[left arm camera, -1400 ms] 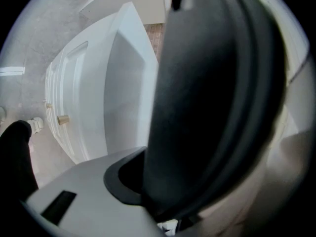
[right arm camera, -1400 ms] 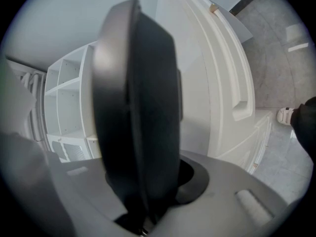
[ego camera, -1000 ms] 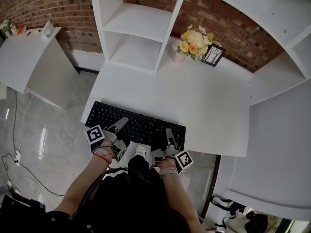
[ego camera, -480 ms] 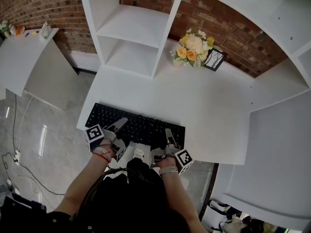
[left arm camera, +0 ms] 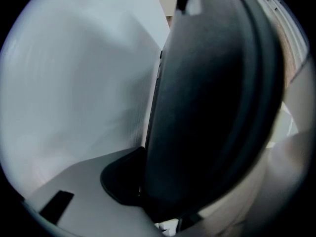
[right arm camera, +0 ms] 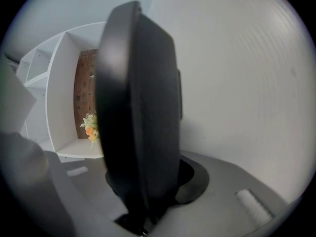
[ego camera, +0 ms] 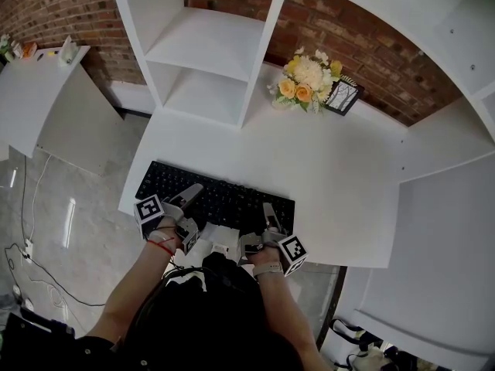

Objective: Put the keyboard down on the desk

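Note:
A black keyboard (ego camera: 220, 198) lies flat on the white desk (ego camera: 340, 184), close to its front edge. My left gripper (ego camera: 188, 209) holds the keyboard's near-left edge. Its jaws are opening, and the keyboard (left arm camera: 212, 107) still fills the space between them, against the dark pad (left arm camera: 121, 179). My right gripper (ego camera: 267, 221) is shut on the near-right edge. In the right gripper view the keyboard (right arm camera: 138, 107) stands edge-on between the jaws, against the pad (right arm camera: 193, 179).
A bouquet (ego camera: 303, 79) and a small picture frame (ego camera: 342, 96) stand at the back of the desk. White shelves (ego camera: 205, 52) rise behind it against a brick wall. A white side table (ego camera: 46, 91) is at left, with cables on the floor (ego camera: 23, 246).
The head view has shifted slightly. The keyboard and both grippers keep their places at the desk's front edge.

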Demonstrator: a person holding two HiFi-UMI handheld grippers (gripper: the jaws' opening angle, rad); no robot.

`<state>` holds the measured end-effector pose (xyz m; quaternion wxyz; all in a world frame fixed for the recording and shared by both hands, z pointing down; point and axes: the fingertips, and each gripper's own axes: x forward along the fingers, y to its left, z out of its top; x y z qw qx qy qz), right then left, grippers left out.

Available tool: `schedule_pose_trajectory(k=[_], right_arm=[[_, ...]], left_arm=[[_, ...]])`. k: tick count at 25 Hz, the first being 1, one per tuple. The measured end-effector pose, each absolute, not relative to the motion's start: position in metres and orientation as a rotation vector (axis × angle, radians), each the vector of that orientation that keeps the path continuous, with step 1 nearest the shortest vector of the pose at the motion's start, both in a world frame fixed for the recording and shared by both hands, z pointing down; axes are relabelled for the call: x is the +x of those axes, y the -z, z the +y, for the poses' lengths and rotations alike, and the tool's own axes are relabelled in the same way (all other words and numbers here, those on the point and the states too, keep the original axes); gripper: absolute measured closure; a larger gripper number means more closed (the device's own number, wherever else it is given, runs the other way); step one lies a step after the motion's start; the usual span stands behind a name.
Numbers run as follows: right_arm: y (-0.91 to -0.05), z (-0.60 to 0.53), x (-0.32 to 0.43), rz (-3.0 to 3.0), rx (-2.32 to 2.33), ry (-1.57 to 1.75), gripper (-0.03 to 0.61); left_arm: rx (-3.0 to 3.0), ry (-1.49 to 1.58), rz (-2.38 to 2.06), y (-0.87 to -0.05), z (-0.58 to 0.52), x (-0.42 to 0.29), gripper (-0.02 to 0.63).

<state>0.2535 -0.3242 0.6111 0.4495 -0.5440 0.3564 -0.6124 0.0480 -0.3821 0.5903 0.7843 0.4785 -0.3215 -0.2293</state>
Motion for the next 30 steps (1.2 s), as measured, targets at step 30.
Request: schedule_pose_trajectory(k=[30], right_arm=[[-0.607, -0.336, 0.258, 0.855, -1.391, 1.521, 0.497]], left_arm=[[1.718, 0.093, -0.356, -0.558, -0.326, 0.073, 0.424]])
